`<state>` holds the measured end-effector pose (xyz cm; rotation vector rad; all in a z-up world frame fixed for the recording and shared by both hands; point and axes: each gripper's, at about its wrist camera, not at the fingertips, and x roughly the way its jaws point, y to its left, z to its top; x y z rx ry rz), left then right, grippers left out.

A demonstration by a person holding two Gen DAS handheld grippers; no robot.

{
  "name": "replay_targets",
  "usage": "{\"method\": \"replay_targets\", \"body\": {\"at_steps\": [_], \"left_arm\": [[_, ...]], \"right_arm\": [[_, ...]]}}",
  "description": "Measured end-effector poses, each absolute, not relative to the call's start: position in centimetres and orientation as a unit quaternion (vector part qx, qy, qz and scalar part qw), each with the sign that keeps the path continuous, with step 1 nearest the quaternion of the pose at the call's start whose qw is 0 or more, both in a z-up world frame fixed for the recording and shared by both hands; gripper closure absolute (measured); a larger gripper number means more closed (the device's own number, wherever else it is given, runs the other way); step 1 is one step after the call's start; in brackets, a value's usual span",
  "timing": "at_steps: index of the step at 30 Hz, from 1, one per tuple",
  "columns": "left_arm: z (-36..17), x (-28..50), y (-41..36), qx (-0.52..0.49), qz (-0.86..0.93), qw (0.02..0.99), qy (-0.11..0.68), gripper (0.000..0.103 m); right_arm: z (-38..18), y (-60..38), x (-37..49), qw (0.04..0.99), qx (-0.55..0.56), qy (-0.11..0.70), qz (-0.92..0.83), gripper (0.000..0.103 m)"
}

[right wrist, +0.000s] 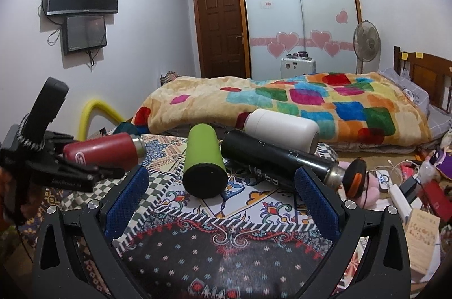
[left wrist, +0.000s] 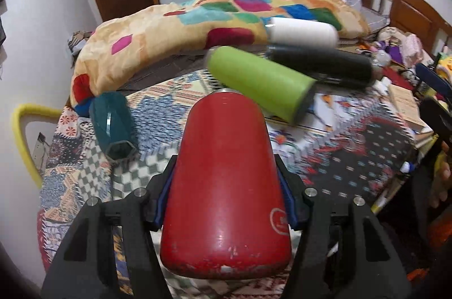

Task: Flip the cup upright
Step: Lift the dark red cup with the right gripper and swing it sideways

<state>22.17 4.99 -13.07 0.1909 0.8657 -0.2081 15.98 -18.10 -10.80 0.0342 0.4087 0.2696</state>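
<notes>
Red cup [left wrist: 226, 186] clamped in left fingers [left wrist: 166, 186] | right fingers [right wrist: 316, 194] wide, empty | green cup [right wrist: 203, 160] lying down

Red cup [left wrist: 226, 186] clamped in the left gripper [left wrist: 226, 203]

Beyond its tip lie green [left wrist: 261, 83], black [left wrist: 325, 66] and white [left wrist: 303, 32] flasks; a teal cup [left wrist: 114, 126] lies left.

Surface: patchwork-patterned cloth [right wrist: 226, 237], spread flat.
Lying on it: green cup [right wrist: 204, 166], black flask [right wrist: 271, 160], white cup [right wrist: 282, 128], teal cup [left wrist: 114, 126], all on their sides.
Contact: green cup and black flask appear touching.
</notes>
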Motion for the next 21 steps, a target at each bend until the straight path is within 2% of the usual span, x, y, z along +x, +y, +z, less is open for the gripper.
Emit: {"method": "replay_targets", "body": {"at_steps": [9,21], "left_arm": [[-15.0,20.0,1.4,0.08,-0.123,0.897,0.417,0.042],[-18.0,20.9,-1.0,0.098,-0.13,0.891,0.424,0.042]], "right_arm": [[-10.8,-18.6,14.3,0.97,0.011,0.207,0.125,0.0],[-12.1,-18.4,13.9,0.965,0.005,0.223,0.135,0.0]]}}
